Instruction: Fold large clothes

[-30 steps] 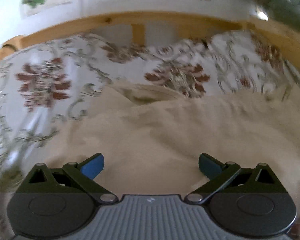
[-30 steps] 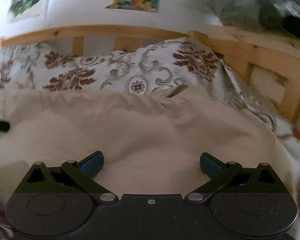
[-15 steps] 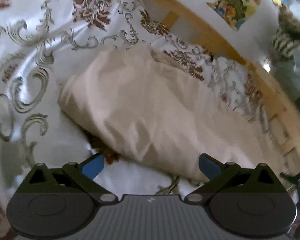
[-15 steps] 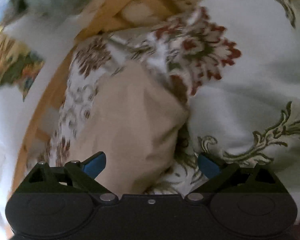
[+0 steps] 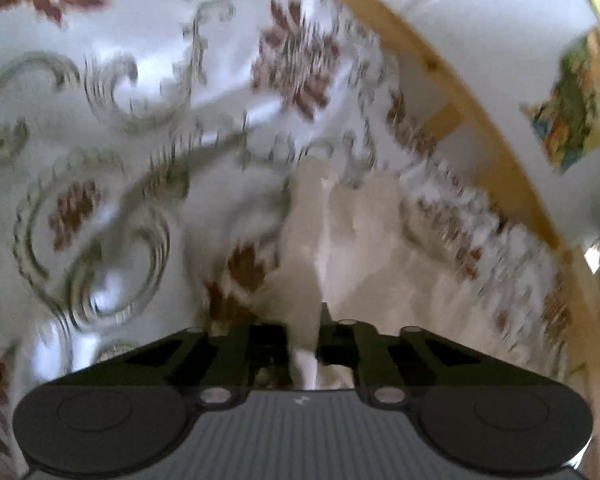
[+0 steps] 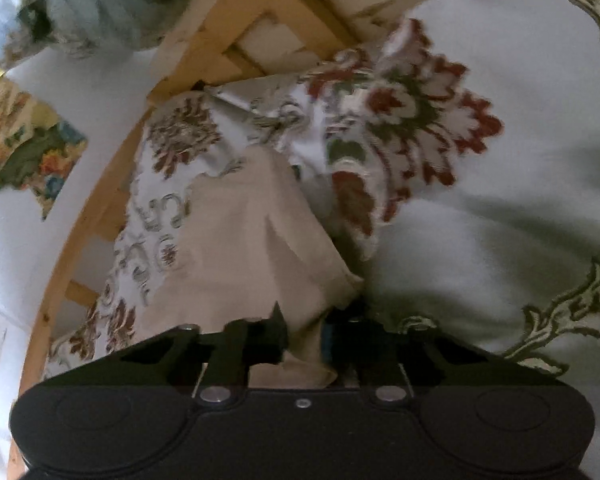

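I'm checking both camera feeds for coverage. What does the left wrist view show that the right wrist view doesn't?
Only the left wrist view: the left gripper, jaws closing on a pinched ridge of the beige garment.

Only the right wrist view: the right gripper, jaws closing on a garment corner, and a grey-blue fuzzy bundle beyond the rail.

Both: the garment, floral bedspread, wooden bed rail, a colourful wall picture.

Floral bedspread [image 6: 500, 160]; wooden bed rail [image 5: 480, 120]; wall poster [image 6: 24, 148].

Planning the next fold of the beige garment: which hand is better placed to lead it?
Neither clearly. The left gripper and right gripper are both closing, each with a fold of the beige garment between its fingers.
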